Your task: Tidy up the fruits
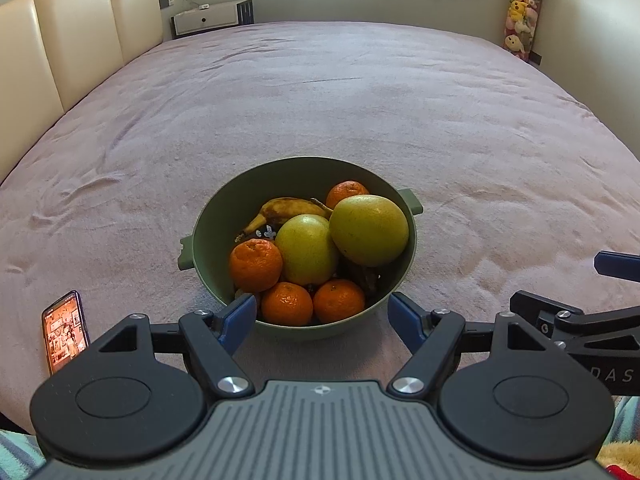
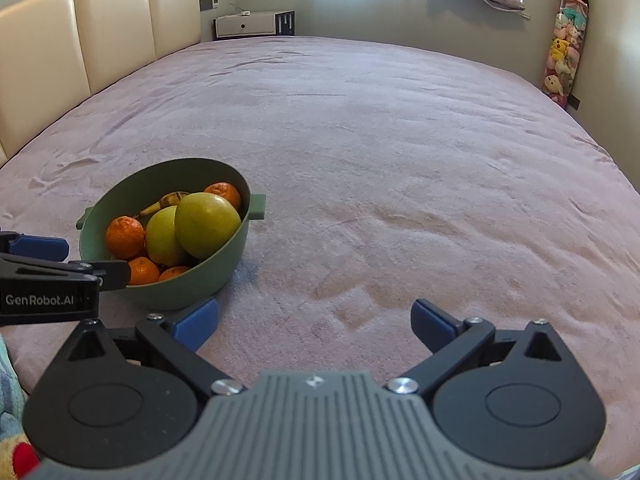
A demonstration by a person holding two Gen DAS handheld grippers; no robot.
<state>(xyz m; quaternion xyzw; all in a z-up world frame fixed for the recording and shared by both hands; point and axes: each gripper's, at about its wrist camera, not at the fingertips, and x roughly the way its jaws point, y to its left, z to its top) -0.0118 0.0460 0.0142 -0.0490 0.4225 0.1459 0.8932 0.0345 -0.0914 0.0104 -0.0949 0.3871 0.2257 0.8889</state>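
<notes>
A green bowl point(image 1: 208, 216) with two side handles sits on the pink bed cover. It holds two large yellow-green fruits point(image 1: 368, 230), several mandarins point(image 1: 255, 265) and a spotted banana point(image 1: 286, 208). My left gripper point(image 1: 322, 320) is open and empty, just short of the bowl's near rim. My right gripper point(image 2: 316, 322) is open and empty over bare cover, to the right of the bowl point(image 2: 168, 176). The same fruits point(image 2: 206, 224) show in the right wrist view.
A phone point(image 1: 66, 332) with a lit screen lies on the cover left of the left gripper. A cream headboard point(image 1: 60, 40) runs along the left. A white nightstand point(image 1: 206, 20) stands at the back. Hanging plush toys point(image 1: 520, 12) are at the right wall.
</notes>
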